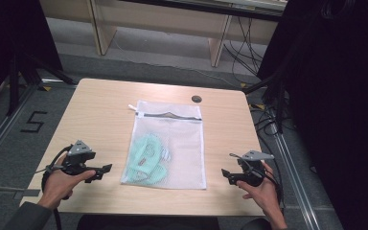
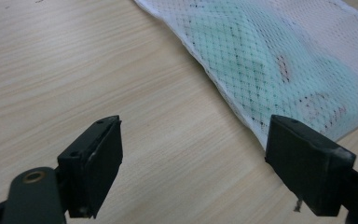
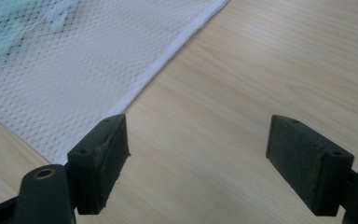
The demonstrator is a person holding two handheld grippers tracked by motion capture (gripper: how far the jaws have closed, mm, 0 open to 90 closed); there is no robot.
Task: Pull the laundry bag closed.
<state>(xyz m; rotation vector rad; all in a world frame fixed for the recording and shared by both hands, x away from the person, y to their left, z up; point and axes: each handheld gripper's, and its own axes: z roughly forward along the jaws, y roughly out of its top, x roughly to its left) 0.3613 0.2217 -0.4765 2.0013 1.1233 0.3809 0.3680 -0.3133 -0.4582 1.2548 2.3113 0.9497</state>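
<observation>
High view: mesh bag (image 1: pixel 167 143) lies flat on table (image 1: pixel 96 110); left gripper (image 1: pixel 106 168) and right gripper (image 1: pixel 224 173) flank it, jaws spread, empty.

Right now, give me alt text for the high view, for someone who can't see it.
A white mesh bag holding a mint-green item lies flat mid-table, between the open left gripper and open right gripper, both apart from it.

A light wooden table (image 1: pixel 100 100) stands on grey floor (image 1: pixel 9 129), black curtains (image 1: pixel 345 96) alongside.
</observation>
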